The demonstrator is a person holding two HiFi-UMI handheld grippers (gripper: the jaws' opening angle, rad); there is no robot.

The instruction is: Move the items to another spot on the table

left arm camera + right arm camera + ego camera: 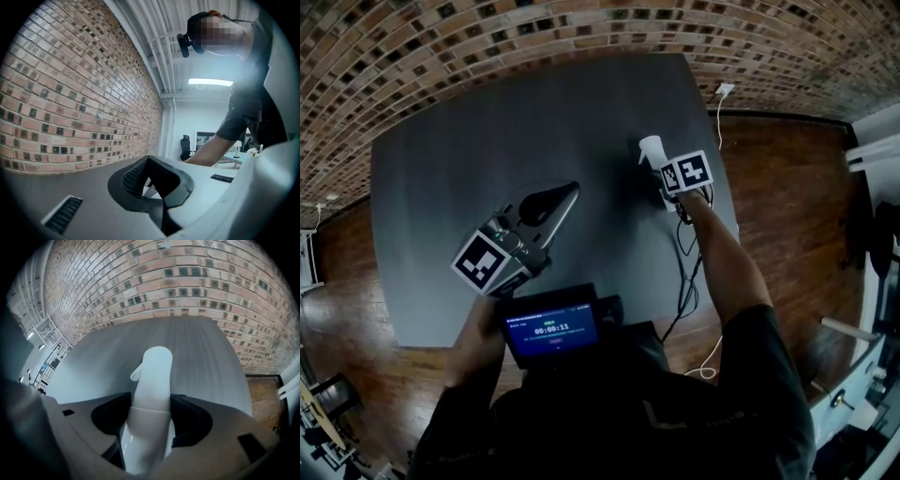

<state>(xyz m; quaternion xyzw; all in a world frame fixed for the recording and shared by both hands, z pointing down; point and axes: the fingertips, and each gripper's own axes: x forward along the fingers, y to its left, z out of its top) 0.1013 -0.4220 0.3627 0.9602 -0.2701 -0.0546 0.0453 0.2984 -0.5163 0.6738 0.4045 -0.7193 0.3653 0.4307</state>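
A white spray bottle [651,150] [152,380] stands upright near the right edge of the grey table [469,141] [201,348]. My right gripper [662,186] [150,420] is shut on its neck, with a jaw pressed against each side just below the spray head. The bottle's lower body is hidden behind the jaws. Over the middle of the table, my left gripper [570,191] [151,180] hangs tilted upward. Its jaws meet at the tips with nothing between them.
A black cable [686,272] runs down over the table's right front edge. A white plug [724,89] lies on the wooden floor beyond the far right corner. A brick wall [187,282] backs the table. A small lit screen [553,330] sits at my chest.
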